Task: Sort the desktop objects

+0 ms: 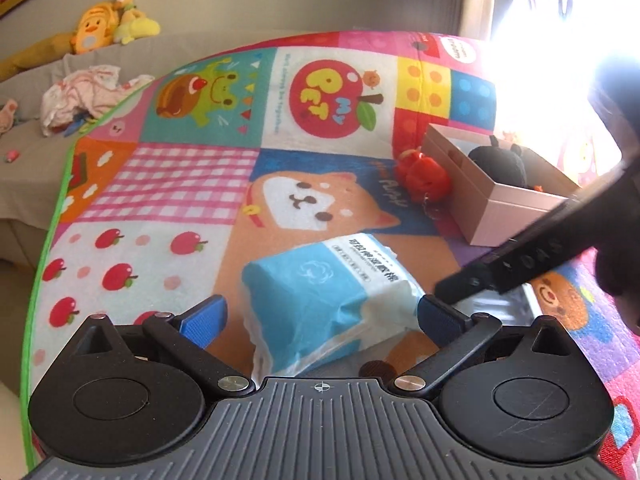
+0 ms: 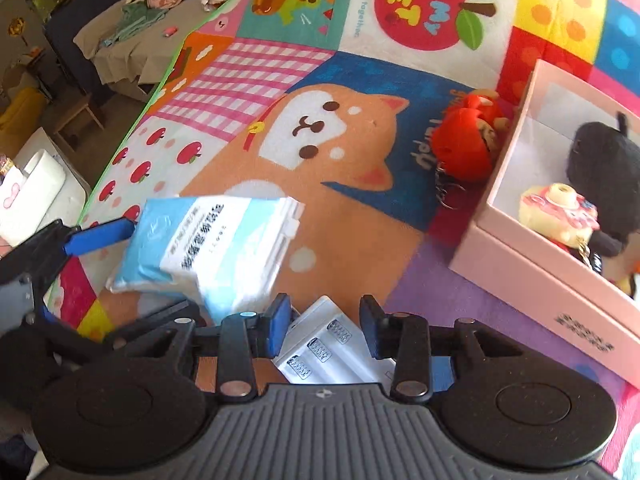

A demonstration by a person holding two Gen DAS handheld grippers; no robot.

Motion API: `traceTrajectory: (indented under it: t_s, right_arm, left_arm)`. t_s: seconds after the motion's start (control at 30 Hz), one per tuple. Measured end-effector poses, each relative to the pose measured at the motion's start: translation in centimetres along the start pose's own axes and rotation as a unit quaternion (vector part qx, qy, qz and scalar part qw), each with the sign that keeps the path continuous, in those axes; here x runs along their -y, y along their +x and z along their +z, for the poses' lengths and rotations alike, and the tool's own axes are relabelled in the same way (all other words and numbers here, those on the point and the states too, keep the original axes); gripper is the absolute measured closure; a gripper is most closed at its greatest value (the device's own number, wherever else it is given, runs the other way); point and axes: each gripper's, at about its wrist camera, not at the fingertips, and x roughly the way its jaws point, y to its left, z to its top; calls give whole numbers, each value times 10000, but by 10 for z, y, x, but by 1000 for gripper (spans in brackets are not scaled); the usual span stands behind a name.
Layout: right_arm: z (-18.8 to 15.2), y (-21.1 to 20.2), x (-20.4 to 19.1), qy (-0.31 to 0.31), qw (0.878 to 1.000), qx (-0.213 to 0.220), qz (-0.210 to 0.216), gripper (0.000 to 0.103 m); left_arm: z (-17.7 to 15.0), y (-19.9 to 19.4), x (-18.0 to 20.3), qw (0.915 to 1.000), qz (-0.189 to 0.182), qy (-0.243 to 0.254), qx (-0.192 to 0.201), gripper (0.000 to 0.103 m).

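A blue and white tissue pack (image 1: 332, 300) lies on the colourful play mat (image 1: 192, 176). My left gripper (image 1: 320, 320) is open, its blue pads either side of the pack's near end without clamping it. The pack also shows in the right wrist view (image 2: 208, 248), with the left gripper's blue pad (image 2: 100, 234) beside it. My right gripper (image 2: 324, 328) is open around a white battery charger (image 2: 324, 352) lying on the mat. A pink open box (image 2: 540, 272) at the right holds a black plush (image 2: 604, 168) and a cream toy camera (image 2: 560, 216). A red keychain toy (image 2: 464, 148) lies beside the box.
The right gripper's black arm (image 1: 532, 256) crosses the right side of the left wrist view. The mat's green edge (image 1: 48, 240) runs along the left. Beyond it are a grey cloth with crumpled clothes (image 1: 84, 96) and yellow plush toys (image 1: 108, 20). Bright window glare fills the upper right.
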Motion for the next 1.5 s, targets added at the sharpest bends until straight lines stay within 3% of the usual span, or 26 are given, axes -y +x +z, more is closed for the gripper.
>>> traceTrajectory:
  t_s: [0.13,0.27,0.4,0.53,0.6,0.73,0.93,1.17,1.37,1.5]
  right_arm:
    - [-39,-23,15,104,9990,250,-368,56]
    - [-75,-45,36,166,9914,587,-1157,48]
    - [-103,-67,66,659,9812,853,-1600,44]
    - [-128,-90,92,1310,9697,1237,-1649,21]
    - [-142,-98,99,1501,9633,1390,-1738,16]
    - [-160,-101,106,1728,9584,1471,-1728,5]
    - [-171,-93,106,1930,9592,1498,-1423,5]
    - [-165,-87,70,1339,9756,1566,-763,5]
    - [-161,-96,70,1274,9713,1732,-1016,5]
    - [-163,-93,75,1356,9684,1676,-1254,5]
  left_arm:
    - [-1,4,2,9997,-82,-56,-235,0]
    - [-4,9,17,9987,-264,-25,-433,0]
    - [-5,10,39,9961,-676,6,-566,0]
    - [-5,7,66,9881,-1385,173,-648,0]
    - [-8,5,80,9850,-1533,395,-681,0]
    - [-16,4,103,9849,-1361,831,-677,0]
    - [-14,5,106,9904,-799,940,-630,0]
    - [-3,-6,99,9947,-506,832,-339,0]
    - [6,-16,98,9959,-505,748,-60,0]
    - [4,-15,100,9954,-655,689,-86,0]
